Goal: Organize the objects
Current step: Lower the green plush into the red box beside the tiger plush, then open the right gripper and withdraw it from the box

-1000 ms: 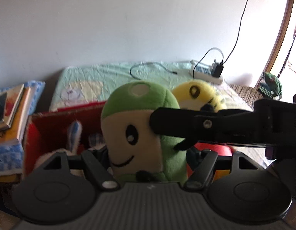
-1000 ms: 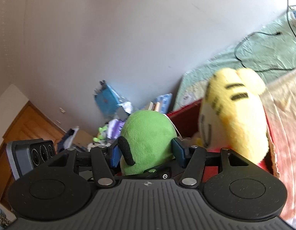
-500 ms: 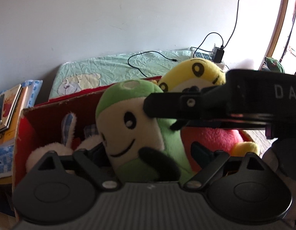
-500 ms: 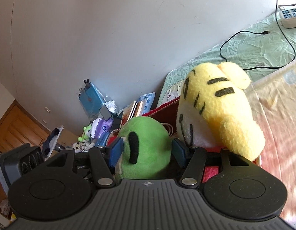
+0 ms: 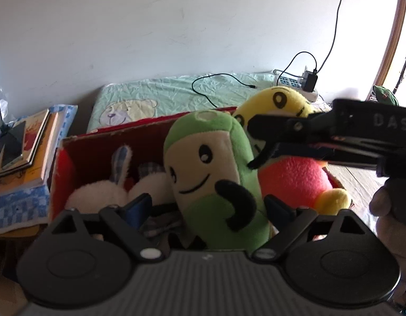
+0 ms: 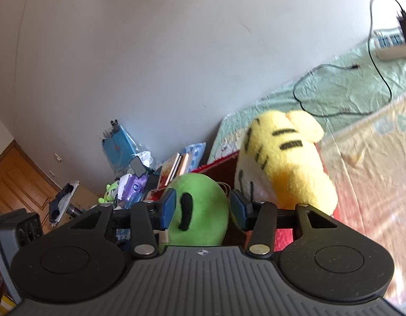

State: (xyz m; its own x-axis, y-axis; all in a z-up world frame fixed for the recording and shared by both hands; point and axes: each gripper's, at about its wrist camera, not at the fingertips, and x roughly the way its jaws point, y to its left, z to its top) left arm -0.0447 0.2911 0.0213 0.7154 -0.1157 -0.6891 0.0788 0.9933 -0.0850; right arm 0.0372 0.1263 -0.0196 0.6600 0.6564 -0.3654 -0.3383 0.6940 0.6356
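Note:
A green plush (image 5: 213, 173) with a smiling cream face stands upright at the front of a red box (image 5: 68, 147). My right gripper (image 6: 203, 208) is shut on the green plush (image 6: 200, 210), blue pads pressed against both sides of its head. In the left wrist view one of its black fingers (image 5: 274, 127) reaches in from the right to the plush's top. My left gripper (image 5: 209, 206) is open, with the plush's lower body between its spread pads and a gap on the left side. A yellow striped plush (image 6: 287, 163) with a red body (image 5: 292, 179) leans in the box's right part.
A white bunny plush (image 5: 105, 192) lies in the box's left part. Stacked books (image 5: 31, 152) sit on a blue cloth to the left. Behind the box, a green mat (image 5: 155, 97) carries a black cable and a power strip (image 5: 295, 84). A hand (image 5: 381, 202) holds the right gripper.
The green plush has sunk lower into the red box with the right gripper still on it. My left gripper's fingers have spread away from its sides.

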